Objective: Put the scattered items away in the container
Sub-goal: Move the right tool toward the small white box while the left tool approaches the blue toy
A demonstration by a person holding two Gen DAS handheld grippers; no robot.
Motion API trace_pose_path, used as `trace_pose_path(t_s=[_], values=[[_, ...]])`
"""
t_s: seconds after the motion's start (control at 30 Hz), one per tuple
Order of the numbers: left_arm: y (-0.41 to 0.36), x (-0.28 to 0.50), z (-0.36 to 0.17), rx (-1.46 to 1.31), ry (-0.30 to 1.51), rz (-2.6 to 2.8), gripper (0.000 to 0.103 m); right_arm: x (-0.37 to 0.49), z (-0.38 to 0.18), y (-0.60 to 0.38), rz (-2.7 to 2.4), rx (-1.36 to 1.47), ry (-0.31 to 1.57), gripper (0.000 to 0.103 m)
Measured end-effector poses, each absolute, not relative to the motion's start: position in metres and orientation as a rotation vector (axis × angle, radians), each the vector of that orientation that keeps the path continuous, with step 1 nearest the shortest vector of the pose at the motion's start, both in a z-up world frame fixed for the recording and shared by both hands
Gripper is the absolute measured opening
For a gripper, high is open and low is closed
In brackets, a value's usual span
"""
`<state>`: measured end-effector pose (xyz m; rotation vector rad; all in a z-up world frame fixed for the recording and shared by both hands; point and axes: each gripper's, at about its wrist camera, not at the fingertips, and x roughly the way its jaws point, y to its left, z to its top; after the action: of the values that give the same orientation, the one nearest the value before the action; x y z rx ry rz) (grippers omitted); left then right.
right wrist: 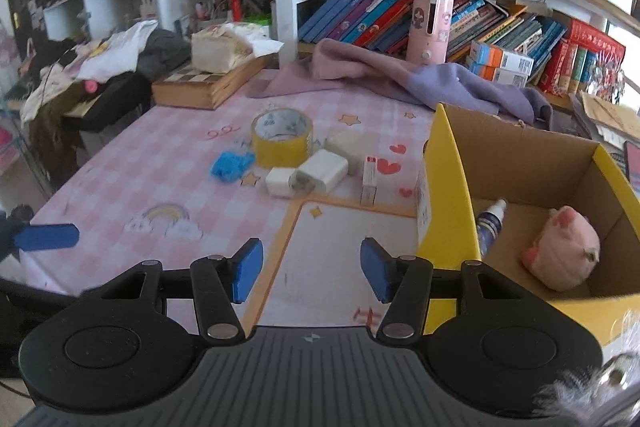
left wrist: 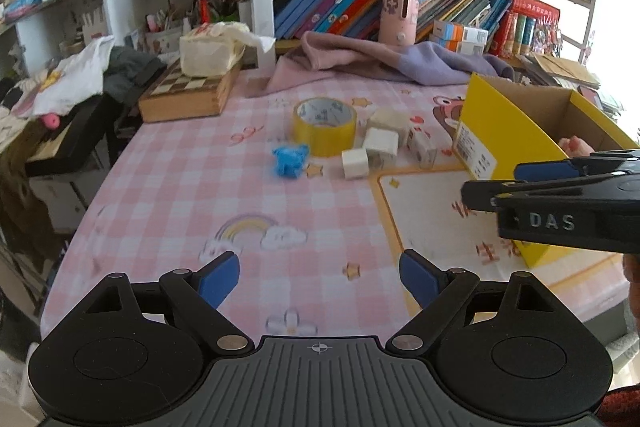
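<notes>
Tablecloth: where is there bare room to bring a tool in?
Bare patches: the near tablecloth around the rainbow print, and the white panel left of the yellow box. Crowded: tape roll, blue toy, white chargers and small carton cluster mid-table.

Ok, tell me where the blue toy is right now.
The blue toy lies on the pink checked tablecloth, just left of the yellow tape roll and ahead of the left gripper, outside the yellow box.
</notes>
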<state>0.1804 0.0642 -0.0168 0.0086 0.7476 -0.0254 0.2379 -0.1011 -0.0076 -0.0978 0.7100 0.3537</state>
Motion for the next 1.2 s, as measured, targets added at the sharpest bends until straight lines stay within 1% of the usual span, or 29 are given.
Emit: trace_pose_path(t_s=[0.4, 0.47, 0.57, 0.6, 0.63, 0.73, 0.8, 0.87, 0.93, 1.2], values=[[0.079, 0.247, -0.028, -0.006, 0.762, 0.008, 0.089, 0.314, -0.020, -0.084, 0.228, -0.070, 0.699, 0.052], [0.082, 0.258, -0.029, -0.006, 0.756, 0.014, 0.089, 0.325, -0.024, -0.080, 0.227, -0.087, 0.711, 0.044], [0.086, 0.273, -0.030, -0.009, 0.748, 0.018, 0.089, 0.342, -0.031, -0.074, 0.220, -0.105, 0.737, 0.036], [0.087, 0.279, -0.032, -0.010, 0.748, 0.019, 0.088, 0.348, -0.032, -0.073, 0.211, -0.108, 0.744, 0.035], [0.089, 0.285, -0.033, -0.010, 0.748, 0.020, 0.085, 0.353, -0.034, -0.072, 0.203, -0.108, 0.749, 0.034], [0.093, 0.302, -0.038, -0.015, 0.753, 0.025, 0.081, 0.373, -0.038, -0.072, 0.169, -0.092, 0.773, 0.034], [0.095, 0.314, -0.043, -0.021, 0.760, 0.023, 0.074, 0.383, -0.042, -0.072, 0.156, -0.082, 0.789, 0.034], [0.097, 0.325, -0.048, -0.021, 0.772, 0.017, 0.065, 0.391, -0.045, -0.072, 0.143, -0.083, 0.794, 0.034], [0.097, 0.335, -0.054, -0.016, 0.783, 0.011, 0.062, 0.397, -0.048, -0.072, 0.134, -0.091, 0.800, 0.034], [0.096, 0.359, -0.073, -0.013, 0.823, -0.002, 0.056, 0.417, -0.063, -0.075, 0.115, -0.088, 0.869, 0.034]])
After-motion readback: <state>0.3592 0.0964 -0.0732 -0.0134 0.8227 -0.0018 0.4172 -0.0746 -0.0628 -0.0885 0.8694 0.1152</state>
